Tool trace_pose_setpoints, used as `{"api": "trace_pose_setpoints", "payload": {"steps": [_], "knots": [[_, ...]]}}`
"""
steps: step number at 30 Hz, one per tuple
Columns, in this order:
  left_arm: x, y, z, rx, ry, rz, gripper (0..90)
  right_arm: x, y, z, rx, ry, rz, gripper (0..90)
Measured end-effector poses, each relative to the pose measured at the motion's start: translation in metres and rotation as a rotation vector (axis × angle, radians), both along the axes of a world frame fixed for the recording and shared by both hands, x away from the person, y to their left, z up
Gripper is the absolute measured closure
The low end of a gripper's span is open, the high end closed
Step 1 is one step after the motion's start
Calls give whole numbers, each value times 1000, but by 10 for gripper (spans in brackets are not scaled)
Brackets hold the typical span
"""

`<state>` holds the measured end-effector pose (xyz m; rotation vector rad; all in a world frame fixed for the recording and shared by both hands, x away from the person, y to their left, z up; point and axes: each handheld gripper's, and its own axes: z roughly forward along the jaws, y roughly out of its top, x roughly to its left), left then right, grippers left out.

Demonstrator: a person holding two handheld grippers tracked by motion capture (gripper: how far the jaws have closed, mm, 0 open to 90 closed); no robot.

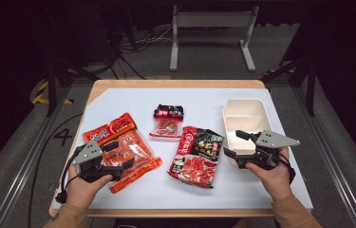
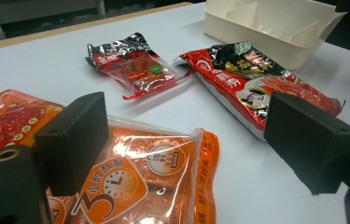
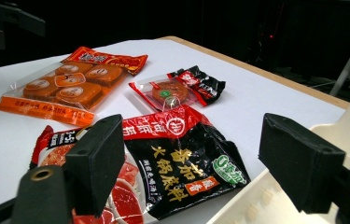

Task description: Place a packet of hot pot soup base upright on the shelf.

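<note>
Two hands hold two grippers, jaws spread wide and holding nothing: left gripper (image 1: 118,154) at 8 o'clock over one orange packet (image 1: 123,147), right gripper (image 1: 236,144) at 4 o'clock over one white bin (image 1: 244,116). Three food packets lie on the table (image 1: 204,97): orange, small red (image 1: 167,121) and big red-black (image 1: 198,156).
</note>
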<state>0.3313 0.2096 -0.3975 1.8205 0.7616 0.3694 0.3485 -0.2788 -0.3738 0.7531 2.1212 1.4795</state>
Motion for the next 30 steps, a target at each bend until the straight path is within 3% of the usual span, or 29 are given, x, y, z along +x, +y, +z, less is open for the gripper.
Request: {"api": "trace_pose_setpoints", "payload": {"steps": [6,14,21,23,26,30], "knots": [[2,-7,2,-22,13,-9,154,-1,0,0,-4,-6,0,232],[11,-21,10,0,36,-16,152,-2,-3,3,-5,-6,-12,232],[29,-43,19,17,42,-72,139,-3,-5,4,-11,-15,-8,260],[35,-50,22,25,32,-81,135,-3,-6,4,-13,-23,20,332],[42,-59,25,3,37,-87,127,-4,-6,4,-7,-27,36,352],[52,-69,24,11,47,-86,149,-6,-8,5,-4,-31,33,366]]}}
